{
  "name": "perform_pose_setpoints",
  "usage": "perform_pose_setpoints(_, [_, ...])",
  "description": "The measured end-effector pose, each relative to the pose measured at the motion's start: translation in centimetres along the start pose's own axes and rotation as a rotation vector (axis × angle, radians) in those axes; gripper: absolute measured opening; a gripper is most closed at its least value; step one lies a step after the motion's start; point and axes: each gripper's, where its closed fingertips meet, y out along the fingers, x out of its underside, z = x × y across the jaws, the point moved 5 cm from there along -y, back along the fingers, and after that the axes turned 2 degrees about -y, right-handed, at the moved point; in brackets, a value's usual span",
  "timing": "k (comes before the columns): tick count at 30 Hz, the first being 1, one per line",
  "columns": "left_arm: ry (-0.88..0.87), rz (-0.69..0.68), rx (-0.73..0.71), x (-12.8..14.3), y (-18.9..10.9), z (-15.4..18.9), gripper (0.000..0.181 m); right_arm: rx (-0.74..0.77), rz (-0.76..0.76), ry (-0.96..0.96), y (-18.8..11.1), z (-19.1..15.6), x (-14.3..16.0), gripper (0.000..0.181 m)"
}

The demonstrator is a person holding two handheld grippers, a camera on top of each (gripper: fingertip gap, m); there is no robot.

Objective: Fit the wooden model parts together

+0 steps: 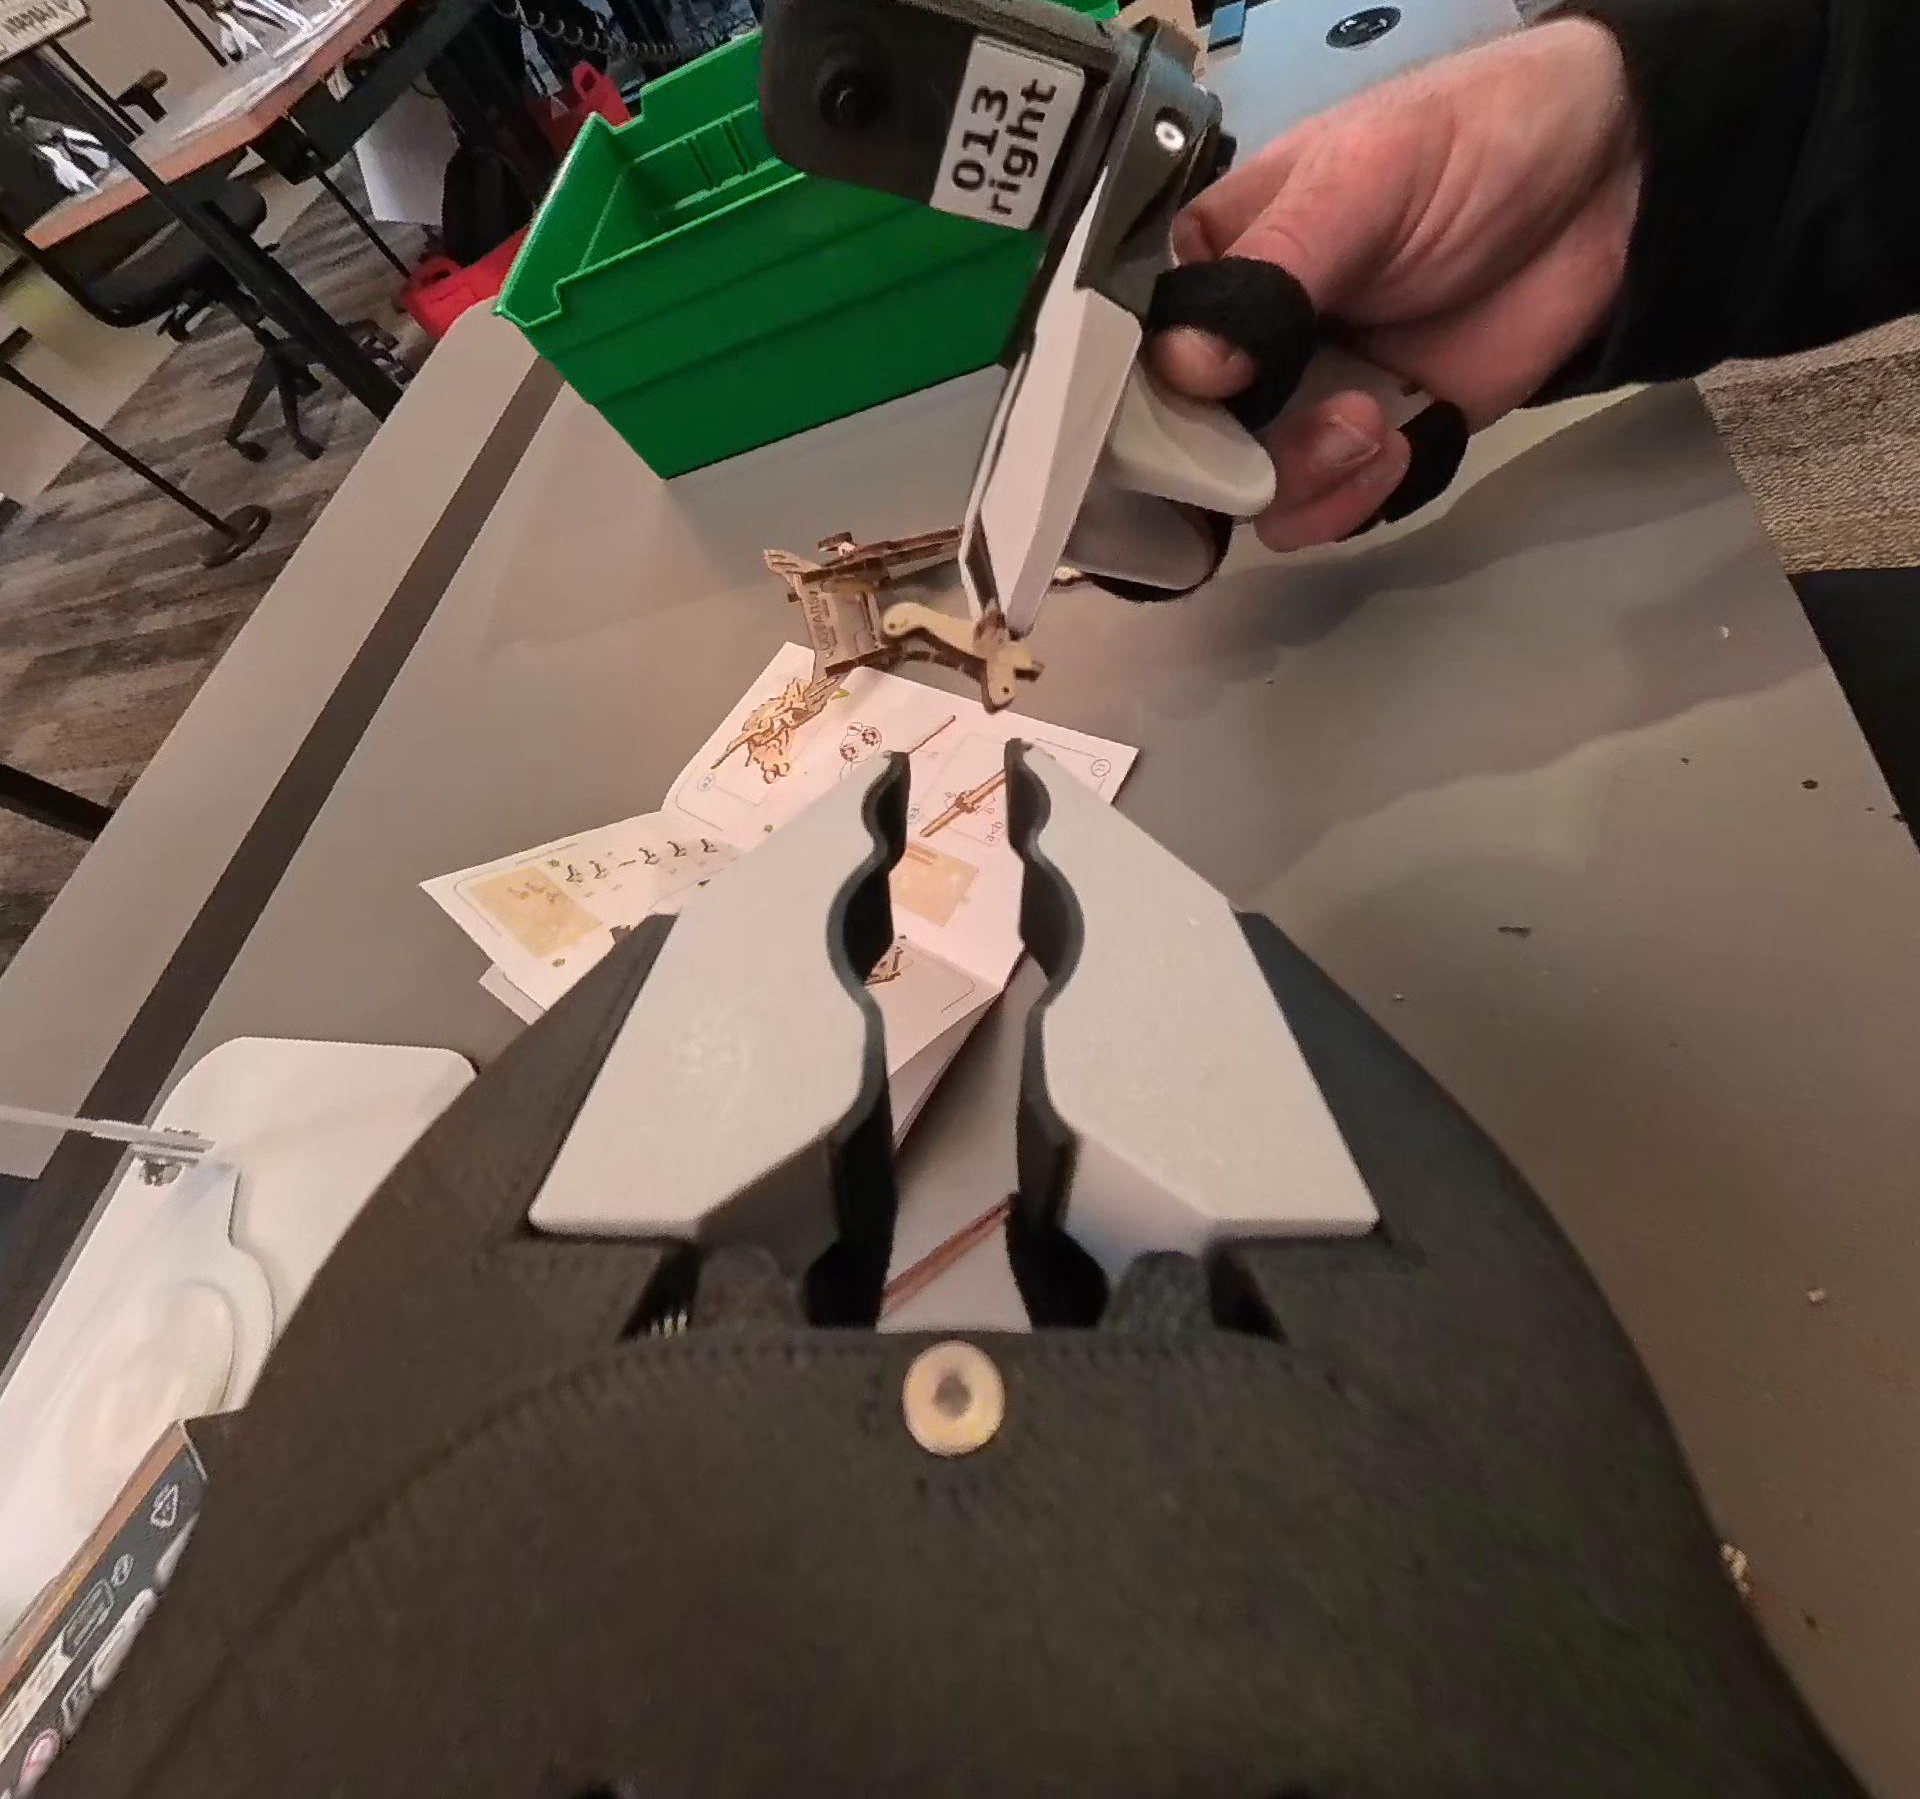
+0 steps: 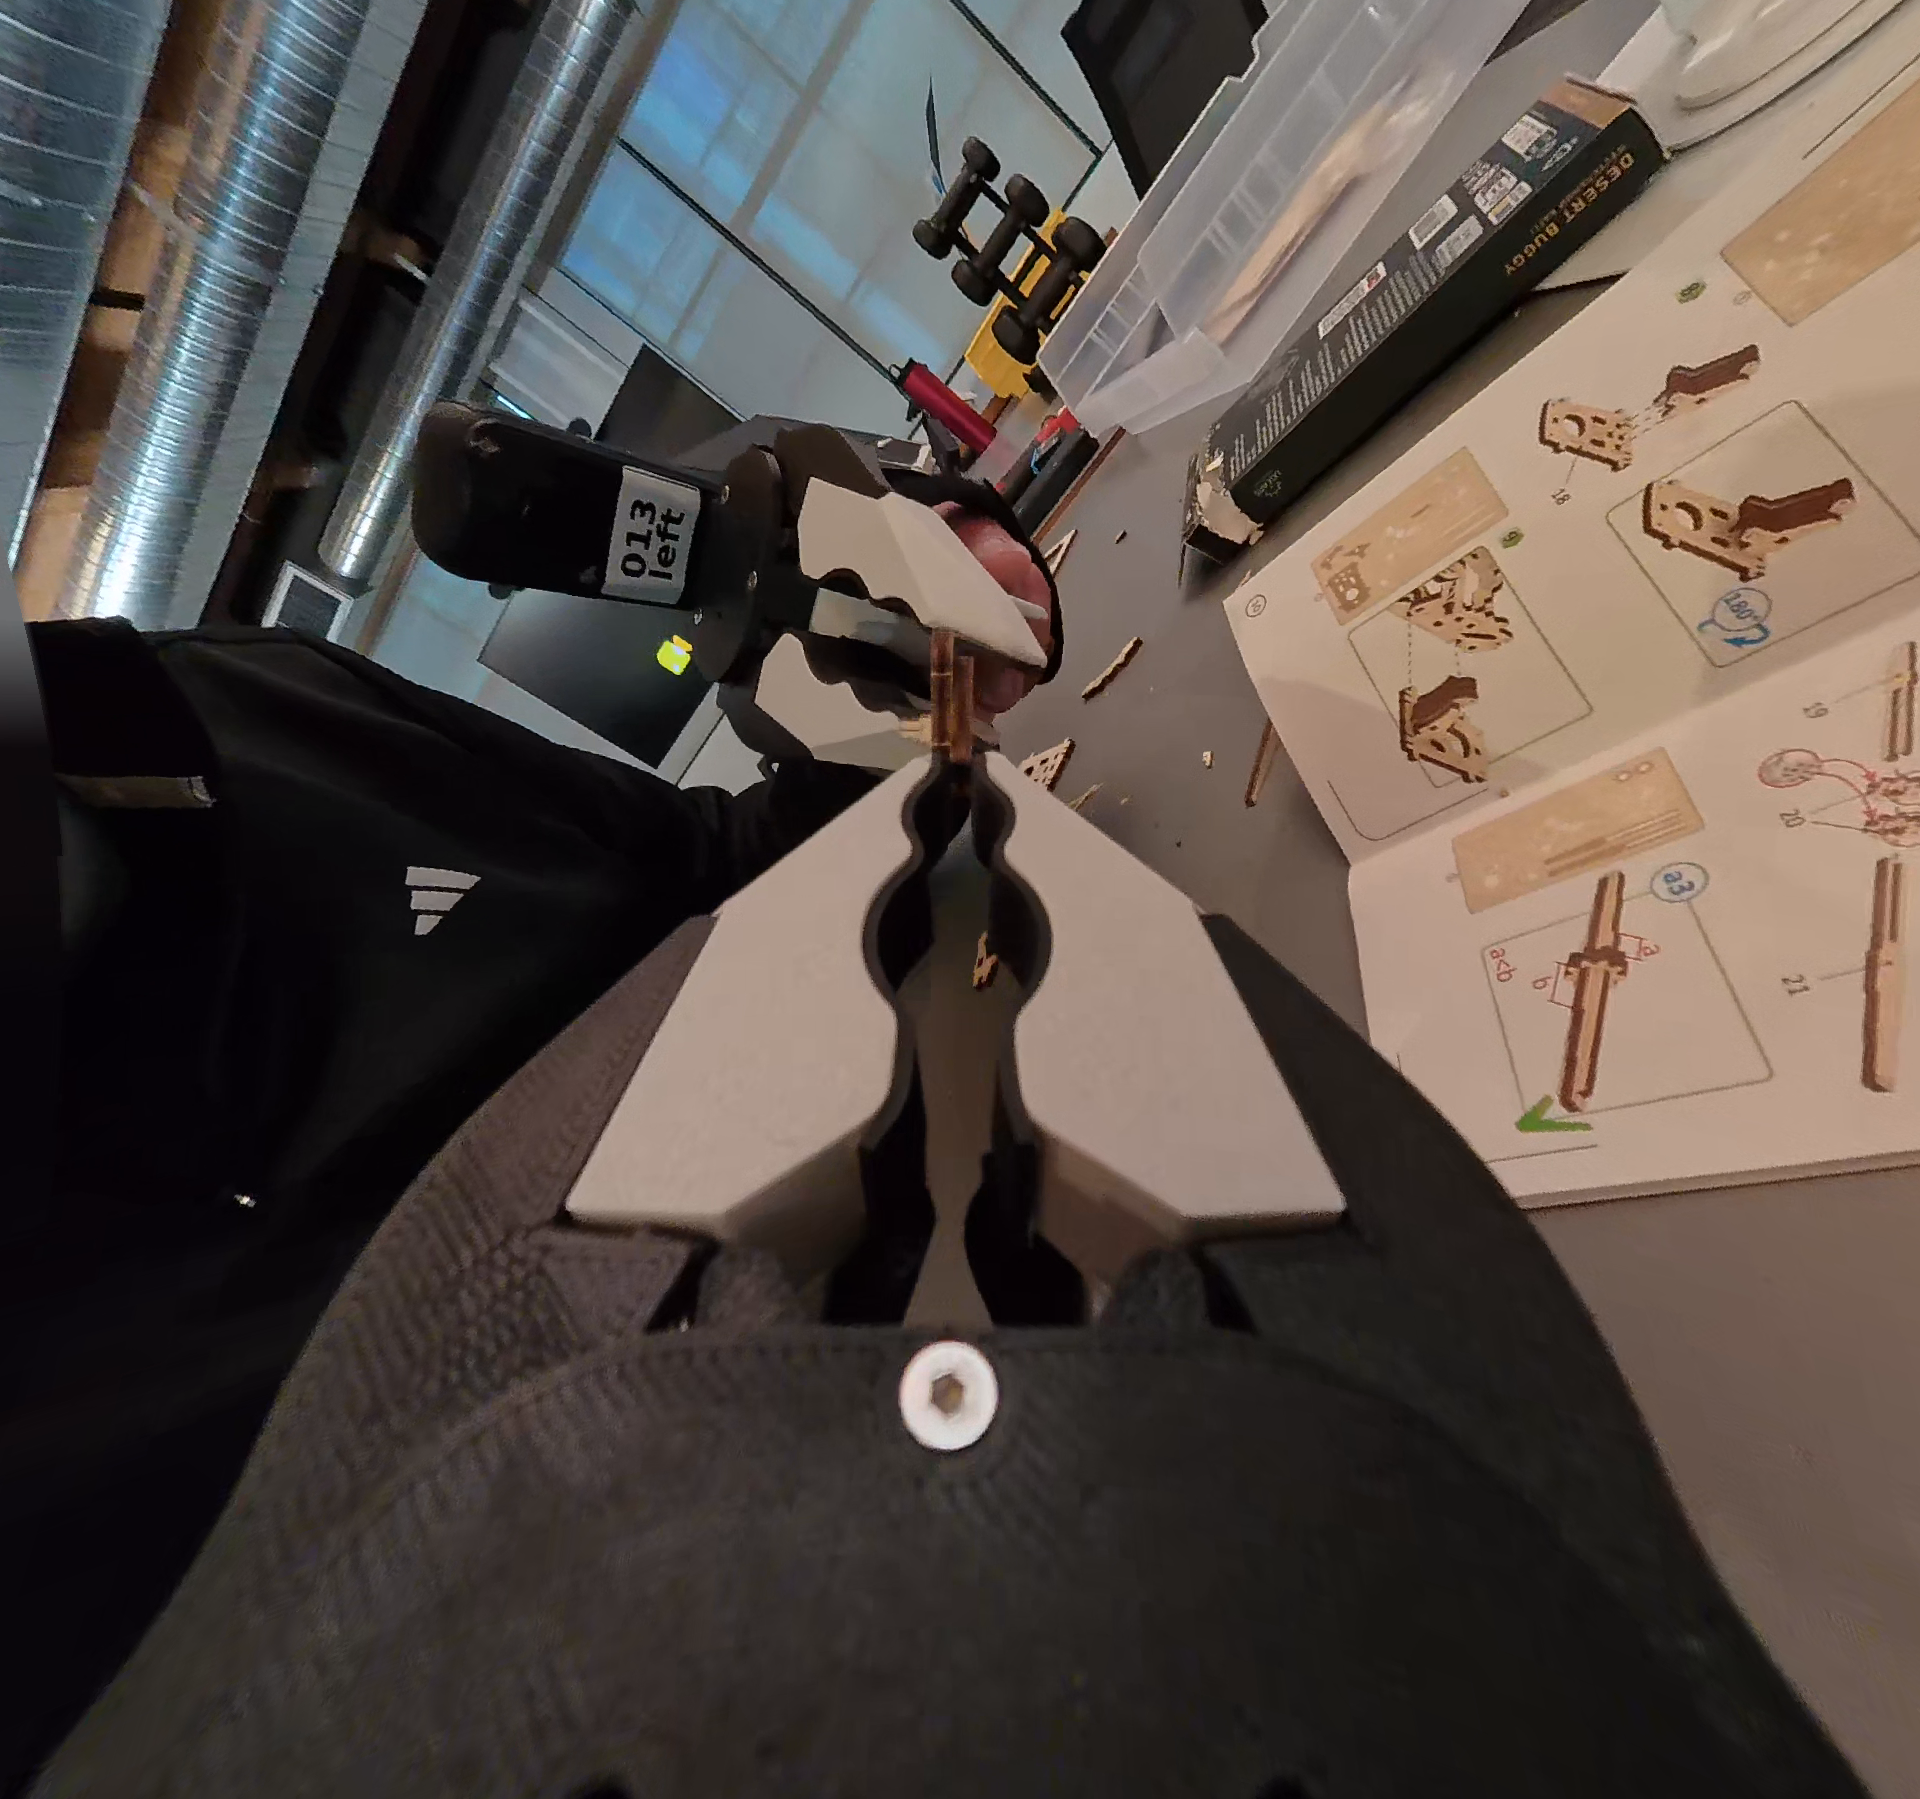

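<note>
Our right gripper pinches the wooden model above the grey table; our left gripper hangs open and empty over the instruction booklet.

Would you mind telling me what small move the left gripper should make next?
Probably ease forward toward the wooden model. The left gripper is open and empty above the instruction booklet, while the right gripper holds the model's end clear of the table.

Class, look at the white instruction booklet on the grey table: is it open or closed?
Open. The white instruction booklet lies spread flat on the grey table, with its diagram pages facing up.
</note>
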Motion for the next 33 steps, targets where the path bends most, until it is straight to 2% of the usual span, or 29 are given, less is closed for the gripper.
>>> perform_pose_setpoints(24, [-0.006,-0.003,-0.006,-0.5,0.4,-0.2,0.016,-0.079,0.118,0.079,0.0,0.6,-0.3,0.000])
perform_pose_setpoints(33, [0.012,0.012,-0.005,-1.3,0.4,0.0,0.015,-0.109,0.134,0.055,-0.2,0.4,-0.3,0.001])
